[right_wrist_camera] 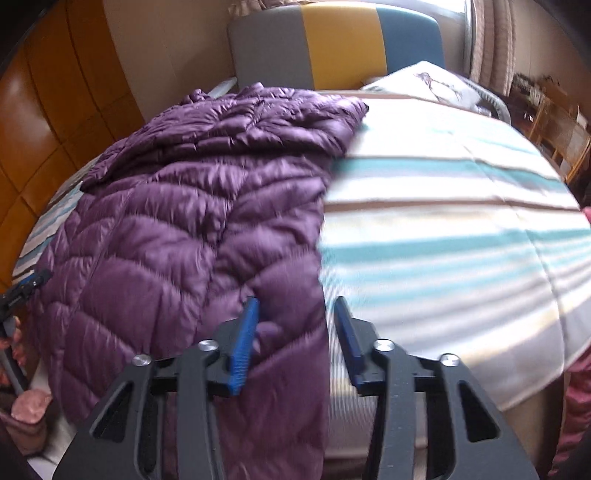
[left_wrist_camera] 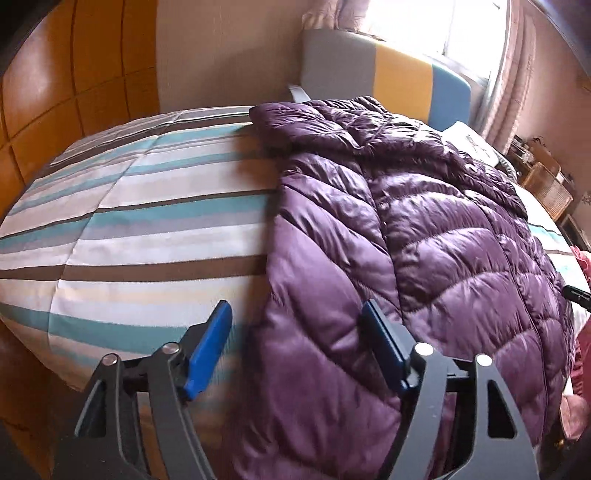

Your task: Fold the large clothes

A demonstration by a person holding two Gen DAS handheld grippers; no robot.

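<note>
A purple quilted down jacket [left_wrist_camera: 424, 229] lies lengthwise on a striped bedspread [left_wrist_camera: 129, 221], its hood end toward the headboard. My left gripper [left_wrist_camera: 297, 328] hovers open over the jacket's left hem edge: one blue finger is above the bedspread and the other above the purple fabric. In the right wrist view the jacket [right_wrist_camera: 166, 221] fills the left half of the bed. My right gripper [right_wrist_camera: 295, 332] stands open over the jacket's right edge near the hem, and its pads do not press the cloth. The left gripper's tip [right_wrist_camera: 26, 284] shows at the jacket's far side.
A grey, yellow and blue headboard [left_wrist_camera: 388, 70] stands at the far end of the bed with a printed pillow [right_wrist_camera: 424, 85] before it. Orange wooden wardrobe doors [left_wrist_camera: 74, 92] line the left. Wicker shelving [left_wrist_camera: 546, 181] and a curtained window [left_wrist_camera: 461, 29] are at the right. Pink cloth [right_wrist_camera: 580, 398] lies at the near corner.
</note>
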